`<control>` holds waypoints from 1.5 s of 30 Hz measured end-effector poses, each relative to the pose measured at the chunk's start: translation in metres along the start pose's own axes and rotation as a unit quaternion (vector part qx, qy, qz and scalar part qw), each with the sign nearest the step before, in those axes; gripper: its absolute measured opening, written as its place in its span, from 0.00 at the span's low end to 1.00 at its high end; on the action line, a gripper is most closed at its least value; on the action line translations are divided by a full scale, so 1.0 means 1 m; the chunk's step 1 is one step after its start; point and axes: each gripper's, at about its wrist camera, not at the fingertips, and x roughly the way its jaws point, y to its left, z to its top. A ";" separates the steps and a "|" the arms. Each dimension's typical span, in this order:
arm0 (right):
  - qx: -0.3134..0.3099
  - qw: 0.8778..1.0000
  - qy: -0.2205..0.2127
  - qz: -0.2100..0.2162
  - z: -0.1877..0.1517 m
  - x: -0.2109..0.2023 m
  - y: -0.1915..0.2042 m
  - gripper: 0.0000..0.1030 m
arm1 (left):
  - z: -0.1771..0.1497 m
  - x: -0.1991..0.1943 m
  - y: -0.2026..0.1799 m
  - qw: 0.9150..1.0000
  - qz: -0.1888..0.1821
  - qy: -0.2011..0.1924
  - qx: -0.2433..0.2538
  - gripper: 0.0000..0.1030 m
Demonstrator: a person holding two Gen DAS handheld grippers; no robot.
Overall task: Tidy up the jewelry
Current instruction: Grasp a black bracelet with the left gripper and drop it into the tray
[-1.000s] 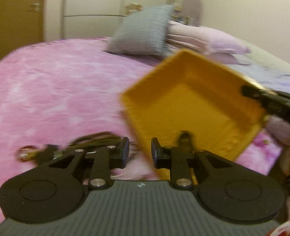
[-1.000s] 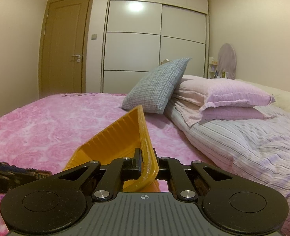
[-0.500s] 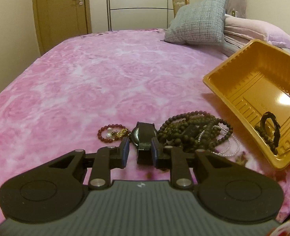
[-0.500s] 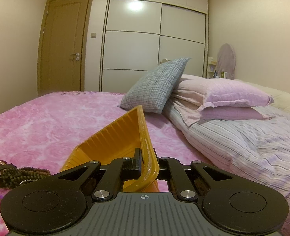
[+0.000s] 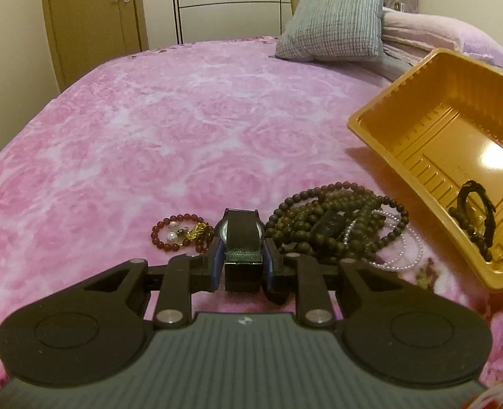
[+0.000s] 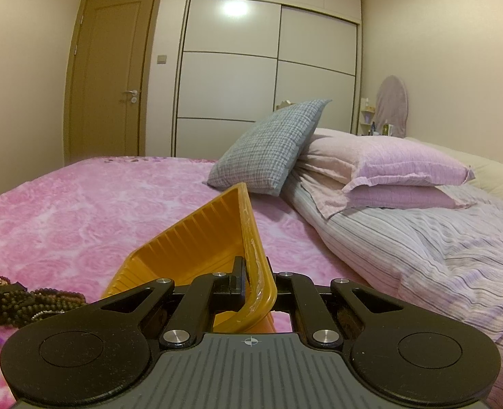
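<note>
A black-strapped wristwatch (image 5: 241, 235) lies on the pink bed (image 5: 142, 129), now bracketed by the left claw (image 5: 241, 262), which has swung away from the orange tray (image 5: 422, 126) and dropped over it; the jaws stand narrowly apart, pads at the strap's sides, grip unconfirmed. Right of the watch sit dark beads (image 5: 333, 225), left a red bracelet (image 5: 179, 231). The right claw (image 6: 254, 289) pinches the tray rim, tilting it ready.

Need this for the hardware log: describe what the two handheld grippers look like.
The left gripper and right gripper look alike: grey ribbed body with a small white crosshair mark, two round black discs, black linkage arms with silver screws. The left fingers carry blue pads. No cables, hands or sleeves show.
</note>
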 end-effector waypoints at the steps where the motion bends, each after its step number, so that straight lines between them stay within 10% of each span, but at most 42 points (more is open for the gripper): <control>1: -0.001 1.000 0.000 0.000 0.000 0.000 0.001 0.07 | 0.001 0.002 0.001 1.000 0.000 0.003 -0.001 0.20; 29: 0.000 1.000 -0.002 0.000 0.000 0.000 0.001 0.07 | 0.043 -0.048 -0.005 0.998 -0.024 -0.066 0.003 0.19; 45: 0.005 1.000 -0.002 0.002 0.000 0.000 0.003 0.07 | 0.062 -0.050 -0.089 0.982 -0.176 -0.071 0.017 0.19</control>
